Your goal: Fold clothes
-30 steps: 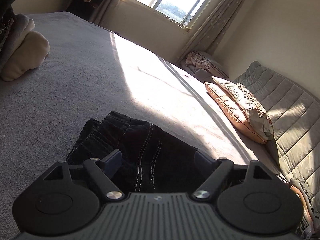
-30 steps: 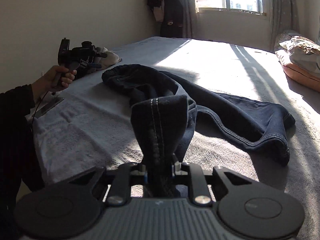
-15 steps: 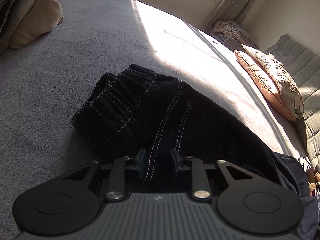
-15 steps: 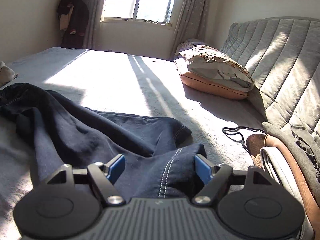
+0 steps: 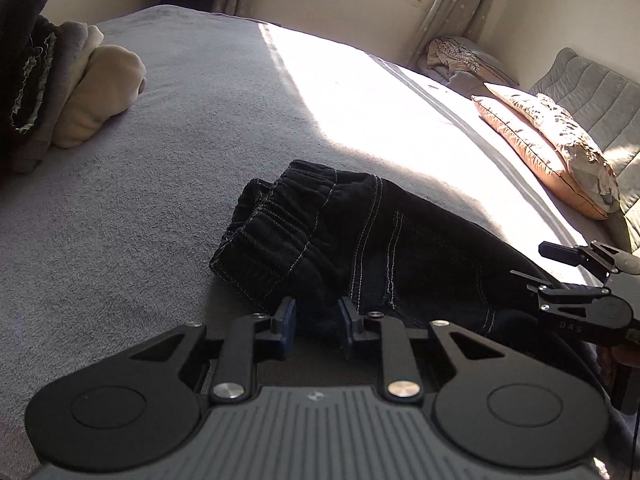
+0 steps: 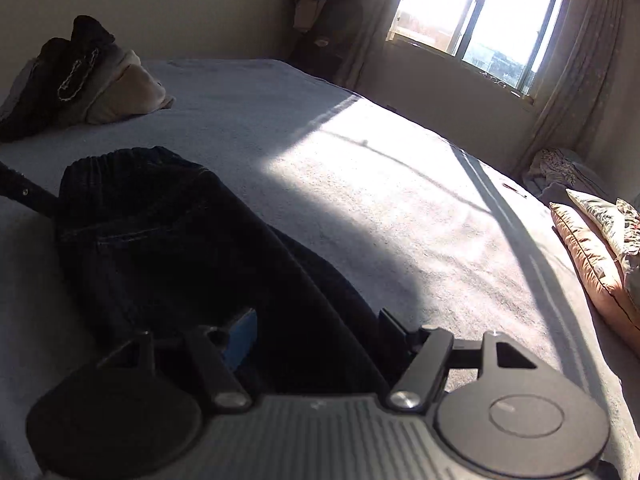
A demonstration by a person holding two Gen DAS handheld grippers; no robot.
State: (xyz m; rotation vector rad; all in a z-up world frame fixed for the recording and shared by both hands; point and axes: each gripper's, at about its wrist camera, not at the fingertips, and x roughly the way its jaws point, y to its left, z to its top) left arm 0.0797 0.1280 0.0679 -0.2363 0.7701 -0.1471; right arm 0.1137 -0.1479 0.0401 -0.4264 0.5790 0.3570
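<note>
Trousers [image 5: 360, 248] of dark denim lie on the grey bed [image 5: 160, 184], limp and fairly heavy, best taken at the stiffer waistband or seams; left gripper [image 5: 316, 320] has clenched on their near edge, right gripper [image 6: 316, 328] straddles them, jaws closing but apart.

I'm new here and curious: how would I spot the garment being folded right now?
Start at the wide grey bed below the window. Near its front edge lie dark jeans, white-stitched with a gathered elastic waistband, unlike the folded pile of cream and grey clothes farther back.
</note>
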